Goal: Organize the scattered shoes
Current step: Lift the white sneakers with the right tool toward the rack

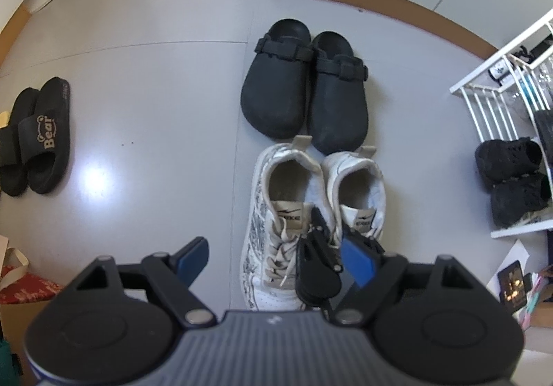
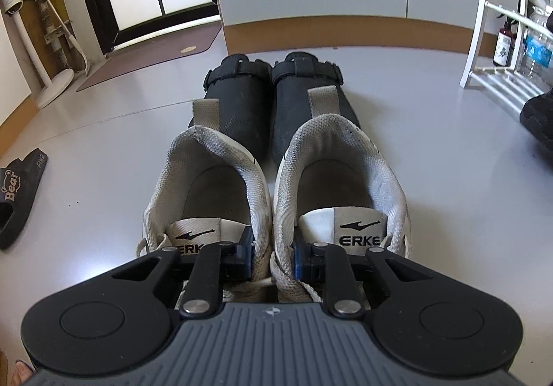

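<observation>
Shoes lined up on a grey floor

Black slides [image 1: 34, 137] lie far left; the left gripper [image 1: 276, 261] hovers spread; the right gripper [image 2: 273, 254] pinches both white sneakers [image 2: 273, 185] by their touching inner collars, just behind black clogs [image 1: 304, 88]; a white rack [image 1: 501, 92] stands right.

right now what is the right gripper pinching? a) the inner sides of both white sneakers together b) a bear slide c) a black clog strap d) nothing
a: the right gripper has a finger inside each of the white sneakers, clamping their touching inner walls and laces.
</observation>
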Demonstrator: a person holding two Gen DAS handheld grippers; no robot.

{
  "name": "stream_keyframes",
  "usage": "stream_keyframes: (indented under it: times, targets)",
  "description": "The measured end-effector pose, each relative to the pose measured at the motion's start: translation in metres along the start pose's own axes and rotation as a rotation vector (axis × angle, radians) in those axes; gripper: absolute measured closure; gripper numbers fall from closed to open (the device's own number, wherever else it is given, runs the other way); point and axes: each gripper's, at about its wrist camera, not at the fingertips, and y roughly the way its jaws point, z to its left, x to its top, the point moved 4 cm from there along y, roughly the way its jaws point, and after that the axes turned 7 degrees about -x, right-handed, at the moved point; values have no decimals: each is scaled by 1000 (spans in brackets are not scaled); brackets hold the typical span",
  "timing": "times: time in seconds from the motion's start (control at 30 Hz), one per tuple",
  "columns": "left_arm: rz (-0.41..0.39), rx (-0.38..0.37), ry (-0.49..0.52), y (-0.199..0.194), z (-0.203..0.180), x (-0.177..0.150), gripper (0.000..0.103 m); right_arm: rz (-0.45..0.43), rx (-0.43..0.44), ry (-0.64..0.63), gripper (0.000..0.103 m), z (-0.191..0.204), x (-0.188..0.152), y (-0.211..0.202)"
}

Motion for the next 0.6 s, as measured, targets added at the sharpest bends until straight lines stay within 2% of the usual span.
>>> stream_keyframes:
  times: [0.2, 0.6]
  targets:
    - [-8, -11, 31, -2, -10, -3, 17, -31, 0, 4, 81, -11, 9, -15]
    - [-49, -43, 65, -18, -21, -7, 17, -126, -68, 18, 82, -46, 42, -59]
